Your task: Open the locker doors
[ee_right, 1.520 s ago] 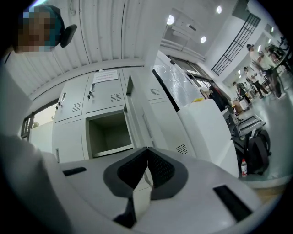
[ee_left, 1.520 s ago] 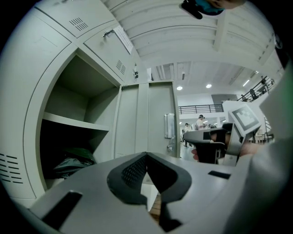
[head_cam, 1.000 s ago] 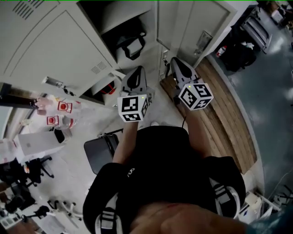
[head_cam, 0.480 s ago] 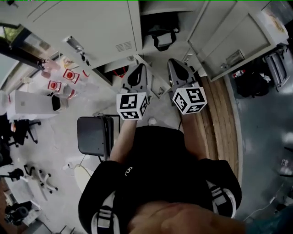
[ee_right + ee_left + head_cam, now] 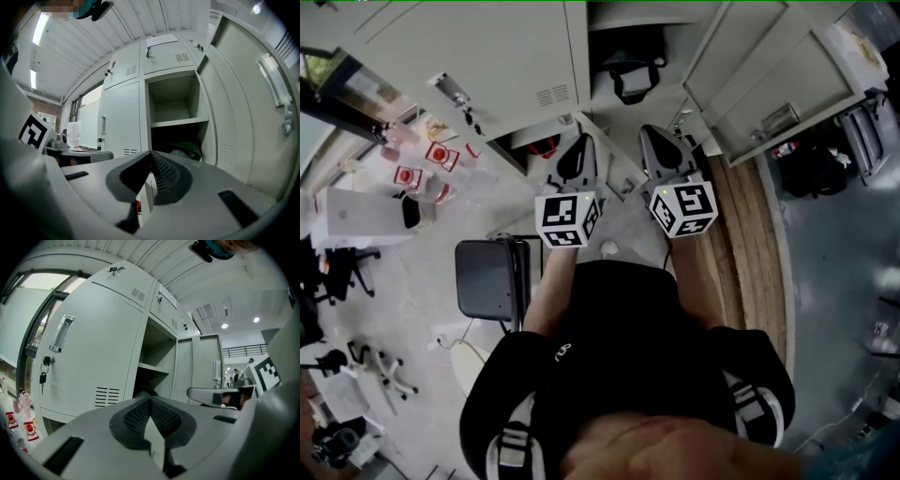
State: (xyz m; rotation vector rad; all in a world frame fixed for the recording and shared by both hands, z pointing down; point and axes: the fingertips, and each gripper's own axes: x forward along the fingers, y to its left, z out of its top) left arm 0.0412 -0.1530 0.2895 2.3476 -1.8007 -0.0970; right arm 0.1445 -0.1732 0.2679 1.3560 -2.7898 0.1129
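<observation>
Your left tool (image 5: 579, 141) and right tool (image 5: 645, 131) are held out in front of you, side by side and a bit apart, both pointing at the open locker (image 5: 173, 103). Neither one touches it. Both tools are pressed together at the tips with nothing pinched between them; you can see that clearly in each gripper view.

The locker has a shelf (image 5: 152, 367) partway up, and a black bag (image 5: 628, 80) sits below it. Its door (image 5: 769, 80) is swung wide out to the right of the locker. Left of the locker there's a shut door (image 5: 89, 357) with a handle (image 5: 62, 333) and keys (image 5: 43, 376) hanging in the lock.

You're standing on a pale floor (image 5: 422, 309). A wooden strip (image 5: 750, 253) runs back from the locker on its right side, under the swung door. A dark chair (image 5: 492, 279) sits back from the locker on the left, close by your left arm. Straight ahead between the tools and the locker, the floor is open.
</observation>
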